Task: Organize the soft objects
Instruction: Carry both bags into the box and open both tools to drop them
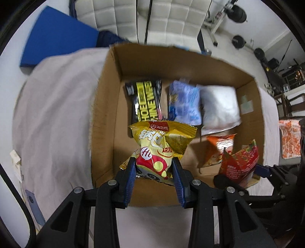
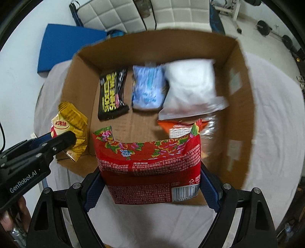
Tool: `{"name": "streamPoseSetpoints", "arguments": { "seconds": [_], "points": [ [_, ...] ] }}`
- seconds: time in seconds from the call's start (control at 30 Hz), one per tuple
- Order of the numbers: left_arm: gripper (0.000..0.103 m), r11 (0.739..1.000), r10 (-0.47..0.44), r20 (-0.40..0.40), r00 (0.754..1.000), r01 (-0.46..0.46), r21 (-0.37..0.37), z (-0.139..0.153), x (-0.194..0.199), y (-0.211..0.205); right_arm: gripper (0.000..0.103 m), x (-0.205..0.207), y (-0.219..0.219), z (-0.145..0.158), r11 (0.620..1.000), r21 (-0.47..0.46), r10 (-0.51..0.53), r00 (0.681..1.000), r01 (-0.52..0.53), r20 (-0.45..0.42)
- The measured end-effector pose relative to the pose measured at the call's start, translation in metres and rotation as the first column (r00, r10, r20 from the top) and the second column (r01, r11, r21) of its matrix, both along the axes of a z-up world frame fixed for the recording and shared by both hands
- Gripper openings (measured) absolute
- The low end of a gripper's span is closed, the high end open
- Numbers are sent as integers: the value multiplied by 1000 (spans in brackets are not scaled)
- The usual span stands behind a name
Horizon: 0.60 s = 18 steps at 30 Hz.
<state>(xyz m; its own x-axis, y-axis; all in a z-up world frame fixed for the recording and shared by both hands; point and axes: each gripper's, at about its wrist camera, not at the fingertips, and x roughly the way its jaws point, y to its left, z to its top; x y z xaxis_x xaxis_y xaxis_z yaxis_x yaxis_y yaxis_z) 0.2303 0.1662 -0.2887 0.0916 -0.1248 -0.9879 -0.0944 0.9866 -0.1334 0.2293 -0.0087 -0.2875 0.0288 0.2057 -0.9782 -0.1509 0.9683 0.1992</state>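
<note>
A: Left gripper (image 1: 154,167)?
B: Pinching a yellow snack bag (image 1: 162,145), blue pads pressed against its lower sides; held above the near-left part of the cardboard box (image 1: 106,106).

A: Right gripper (image 2: 150,183)?
B: Clamped on a red floral packet (image 2: 150,166), barcode facing the camera, over the box's near edge. Seen from the left wrist view too, at the right, red packet (image 1: 240,164) just over the near-right corner.

A: Inside the box?
B: Along the far wall, left to right: black-and-yellow packet (image 2: 112,93), blue packet (image 2: 147,89), white bag (image 2: 190,85), the last two touching. Nearer, under the white bag's edge, an orange packet (image 2: 179,129), partly hidden behind the red one.

A: Under the box?
B: Pale cloth-covered surface (image 2: 276,118). Beyond it, a blue mat (image 2: 66,47) on the floor and white quilted cushions (image 2: 114,17).

A: Elsewhere?
B: Orange-and-white patterned cloth (image 1: 289,139) at the far right of the left view. Motion blur on the far items; print unreadable.
</note>
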Motion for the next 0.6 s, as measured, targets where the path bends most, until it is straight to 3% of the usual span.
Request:
{"name": "streamPoseSetpoints", "arguments": {
  "seconds": [0.2, 0.6],
  "points": [
    [34, 999, -26, -117, 993, 22, -39, -39, 19, 7, 90, 9, 15, -46, 999, 29, -20, 996, 23, -83],
    [35, 994, -19, -275, 961, -11, -107, -89, 17, 7, 91, 17, 37, -90, 999, 25, -24, 990, 28, -138]
  ]
}}
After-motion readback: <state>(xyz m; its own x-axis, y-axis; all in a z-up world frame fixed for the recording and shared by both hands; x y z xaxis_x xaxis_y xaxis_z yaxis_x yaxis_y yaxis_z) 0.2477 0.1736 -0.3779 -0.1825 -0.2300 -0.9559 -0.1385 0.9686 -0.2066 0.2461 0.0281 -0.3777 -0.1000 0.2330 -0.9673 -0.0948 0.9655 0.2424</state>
